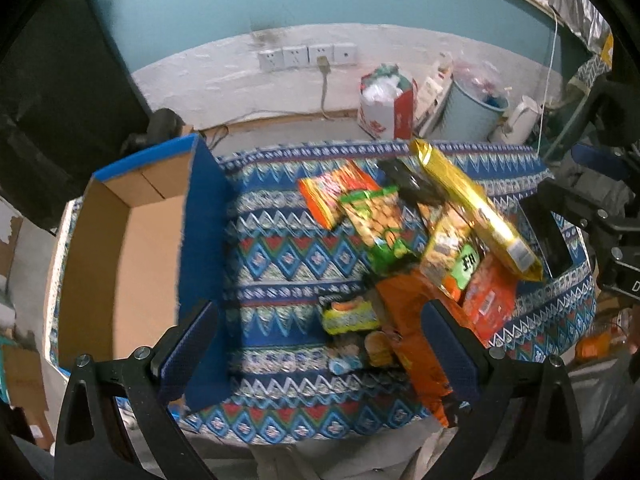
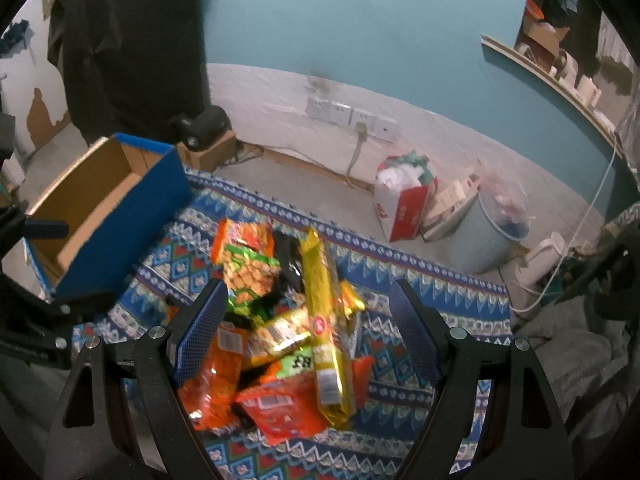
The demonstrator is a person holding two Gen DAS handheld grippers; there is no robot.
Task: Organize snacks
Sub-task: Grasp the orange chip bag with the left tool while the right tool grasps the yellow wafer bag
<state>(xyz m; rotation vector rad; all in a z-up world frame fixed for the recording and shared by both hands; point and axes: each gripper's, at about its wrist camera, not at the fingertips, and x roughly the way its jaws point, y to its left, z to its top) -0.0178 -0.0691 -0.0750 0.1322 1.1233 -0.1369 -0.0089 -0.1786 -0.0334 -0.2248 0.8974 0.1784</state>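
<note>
A pile of snack packets lies on a blue patterned cloth (image 1: 280, 264). On top is a long gold packet (image 1: 476, 208) (image 2: 326, 332); around it are a green biscuit packet (image 1: 376, 220) (image 2: 248, 276), orange packets (image 1: 416, 320) (image 2: 216, 376) and a red one (image 2: 280, 408). An open blue cardboard box (image 1: 132, 256) (image 2: 100, 216), with nothing in it, stands at the left of the cloth. My left gripper (image 1: 320, 352) is open above the near part of the cloth, between the box and the pile. My right gripper (image 2: 308, 336) is open above the pile.
On the floor behind the table stand a red-and-white bag (image 1: 388, 100) (image 2: 404, 204), a pale blue bin (image 1: 476, 108) (image 2: 488, 236) and a white kettle (image 1: 520, 120). Wall sockets (image 1: 308, 56) with a cable are on the back wall. A dark phone-like object (image 1: 548, 236) lies right of the pile.
</note>
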